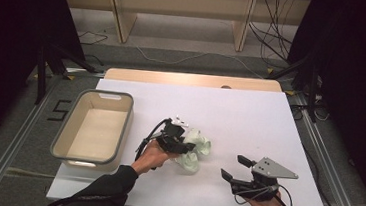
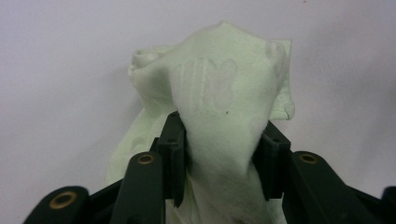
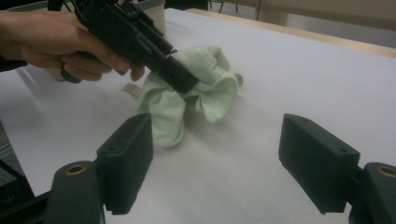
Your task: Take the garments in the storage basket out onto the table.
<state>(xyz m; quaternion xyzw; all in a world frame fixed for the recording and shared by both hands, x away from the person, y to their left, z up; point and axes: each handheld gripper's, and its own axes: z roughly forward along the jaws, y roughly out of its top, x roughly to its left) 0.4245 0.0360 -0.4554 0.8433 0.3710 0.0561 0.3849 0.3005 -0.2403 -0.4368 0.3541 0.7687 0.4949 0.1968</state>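
While the left hand-held gripper (image 2: 219, 154) clamps a fold of the pale green cloth (image 1: 194, 149) at mid-desk (image 1: 250, 119), the right hand-held gripper (image 3: 215, 163) waits apart, jaws wide. Transfer to the empty bin (image 1: 71, 123) appears not yet done.

Pale green cloth garment (image 1: 194, 151), crumpled in a loose bunch, lies on the white bench (image 1: 250, 119) near its middle. One fold rises upright; a small label shows at its edge.

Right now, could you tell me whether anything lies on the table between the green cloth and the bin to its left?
Nothing visible does. The green cloth, with the left gripper closed on a fold of it, is separated from the bin by bare white tabletop.
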